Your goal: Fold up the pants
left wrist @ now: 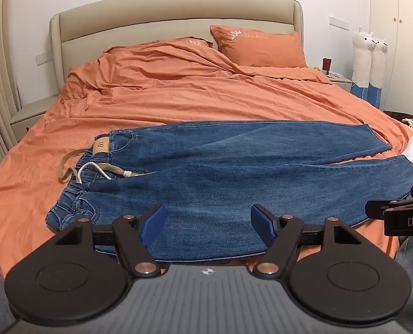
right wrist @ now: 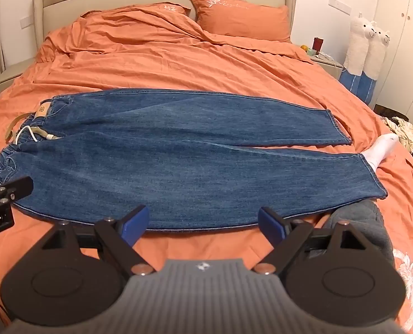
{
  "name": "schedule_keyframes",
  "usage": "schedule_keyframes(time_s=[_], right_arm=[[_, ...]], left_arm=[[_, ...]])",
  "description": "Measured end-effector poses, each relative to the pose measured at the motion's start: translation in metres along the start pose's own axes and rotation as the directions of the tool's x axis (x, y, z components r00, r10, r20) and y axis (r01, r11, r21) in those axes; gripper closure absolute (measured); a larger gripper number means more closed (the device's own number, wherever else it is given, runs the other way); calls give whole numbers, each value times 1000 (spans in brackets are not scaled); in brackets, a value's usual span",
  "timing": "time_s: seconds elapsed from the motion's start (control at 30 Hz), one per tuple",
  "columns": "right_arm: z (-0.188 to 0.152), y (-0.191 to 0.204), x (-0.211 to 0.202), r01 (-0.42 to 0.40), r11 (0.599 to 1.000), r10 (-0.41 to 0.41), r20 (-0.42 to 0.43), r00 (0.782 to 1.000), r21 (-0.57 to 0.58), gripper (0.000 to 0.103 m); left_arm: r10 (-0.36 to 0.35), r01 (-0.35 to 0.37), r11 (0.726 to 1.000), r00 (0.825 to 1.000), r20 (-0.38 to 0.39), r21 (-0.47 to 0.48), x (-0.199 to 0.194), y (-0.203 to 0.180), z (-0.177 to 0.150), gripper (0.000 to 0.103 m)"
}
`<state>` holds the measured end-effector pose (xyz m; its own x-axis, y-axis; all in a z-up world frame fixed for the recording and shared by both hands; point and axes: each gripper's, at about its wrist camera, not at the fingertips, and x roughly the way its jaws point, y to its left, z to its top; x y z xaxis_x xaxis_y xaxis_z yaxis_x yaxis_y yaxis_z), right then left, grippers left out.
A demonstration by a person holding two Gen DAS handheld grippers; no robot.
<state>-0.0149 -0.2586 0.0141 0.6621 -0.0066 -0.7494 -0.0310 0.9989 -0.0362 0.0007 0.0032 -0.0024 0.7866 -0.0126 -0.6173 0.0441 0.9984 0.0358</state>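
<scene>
Blue jeans [left wrist: 220,167] lie flat across the orange bed, waistband with tan belt and white cord at the left, both legs stretched to the right; they also show in the right wrist view [right wrist: 178,153]. My left gripper [left wrist: 206,217] is open and empty, hovering over the near edge of the jeans by the waist end. My right gripper [right wrist: 203,220] is open and empty, above the near hem edge of the closer leg. The right gripper's tip shows at the right edge of the left wrist view [left wrist: 401,208].
A white sock [right wrist: 379,147] lies by the leg cuffs. The orange bedding [right wrist: 178,55] is rumpled, with pillows [right wrist: 242,14] at the headboard. A grey-trousered knee [right wrist: 356,222] rests at the bed's near right. A nightstand and plush alpacas [right wrist: 368,44] stand at the right.
</scene>
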Motion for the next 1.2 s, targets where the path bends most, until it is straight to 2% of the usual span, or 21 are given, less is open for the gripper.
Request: schedule_keyframes(time_s=[1.2], right_arm=[[0, -1, 1, -8, 1000, 8, -3, 1000, -3, 21]], left_arm=[[2, -2, 1000, 1000, 2, 0, -1, 0, 0, 21]])
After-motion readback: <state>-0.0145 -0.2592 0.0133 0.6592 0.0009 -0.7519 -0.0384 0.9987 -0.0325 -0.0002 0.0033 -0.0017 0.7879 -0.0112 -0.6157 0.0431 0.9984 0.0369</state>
